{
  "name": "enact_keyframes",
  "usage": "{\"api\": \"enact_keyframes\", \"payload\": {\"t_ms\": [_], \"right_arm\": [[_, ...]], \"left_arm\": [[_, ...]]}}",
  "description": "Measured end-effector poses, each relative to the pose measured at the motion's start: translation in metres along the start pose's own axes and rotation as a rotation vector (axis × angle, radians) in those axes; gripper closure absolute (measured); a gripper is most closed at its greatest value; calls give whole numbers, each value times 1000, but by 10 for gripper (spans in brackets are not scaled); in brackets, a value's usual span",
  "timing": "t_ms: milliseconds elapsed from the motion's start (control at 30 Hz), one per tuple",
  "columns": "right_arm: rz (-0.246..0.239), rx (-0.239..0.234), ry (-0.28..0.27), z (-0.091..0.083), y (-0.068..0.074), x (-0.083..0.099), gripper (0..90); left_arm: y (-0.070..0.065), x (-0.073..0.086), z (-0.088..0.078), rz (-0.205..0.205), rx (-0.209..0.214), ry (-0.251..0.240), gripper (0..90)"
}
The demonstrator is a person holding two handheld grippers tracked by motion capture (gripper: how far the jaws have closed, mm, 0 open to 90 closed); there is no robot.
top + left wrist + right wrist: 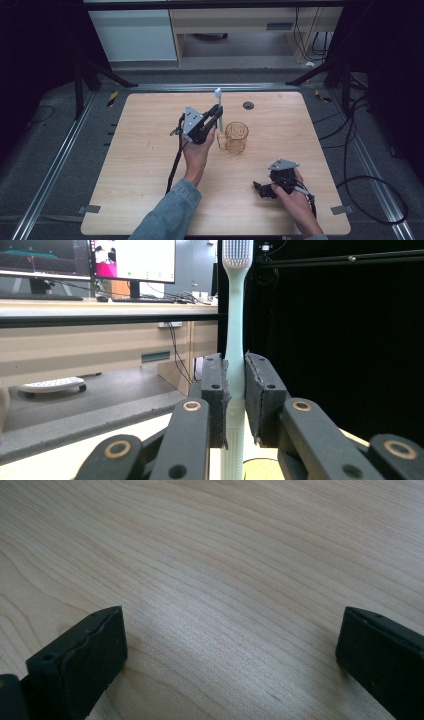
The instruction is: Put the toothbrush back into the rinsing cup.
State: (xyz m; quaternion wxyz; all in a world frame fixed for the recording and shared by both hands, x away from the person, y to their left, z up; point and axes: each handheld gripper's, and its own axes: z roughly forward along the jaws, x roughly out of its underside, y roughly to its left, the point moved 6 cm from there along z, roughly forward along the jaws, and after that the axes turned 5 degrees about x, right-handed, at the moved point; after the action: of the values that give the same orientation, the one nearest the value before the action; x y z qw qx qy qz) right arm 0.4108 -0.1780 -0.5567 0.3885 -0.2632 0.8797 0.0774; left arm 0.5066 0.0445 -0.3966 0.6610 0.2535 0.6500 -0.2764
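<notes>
While your left gripper (218, 111) pinches the pale toothbrush (235, 330) by its handle, the brush stands upright with its bristle head at the top, raised just behind the amber glass mug (236, 137) that sits near the middle of the wooden table (140, 165). In the left gripper view both pads (221, 400) press on the handle. The mug is the nearest thing below and beside the brush; a small round grommet (248, 105) lies farther back on the tabletop. Your right gripper (265, 190) rests low on the table's near right part, jaws spread wide over bare wood, well apart from the mug.
</notes>
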Motion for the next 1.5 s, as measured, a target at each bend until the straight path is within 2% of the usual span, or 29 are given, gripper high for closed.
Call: {"api": "enact_keyframes", "payload": {"t_ms": [333, 467, 600, 1000, 1500], "right_arm": [[-3, -2, 0, 0, 0, 0, 4], [-4, -3, 0, 0, 0, 0, 4], [-5, -4, 0, 0, 0, 0, 4], [-4, -5, 1, 0, 1, 0, 4], [-4, -7, 1, 0, 1, 0, 4]], "left_arm": [[-1, 4, 1, -4, 0, -3, 788], [-1, 5, 0, 8, -1, 1, 788], [-1, 11, 3, -6, 4, 15, 788], [-1, 25, 3, 7, -5, 31, 787], [0, 48, 4, -5, -8, 72, 787]]}}
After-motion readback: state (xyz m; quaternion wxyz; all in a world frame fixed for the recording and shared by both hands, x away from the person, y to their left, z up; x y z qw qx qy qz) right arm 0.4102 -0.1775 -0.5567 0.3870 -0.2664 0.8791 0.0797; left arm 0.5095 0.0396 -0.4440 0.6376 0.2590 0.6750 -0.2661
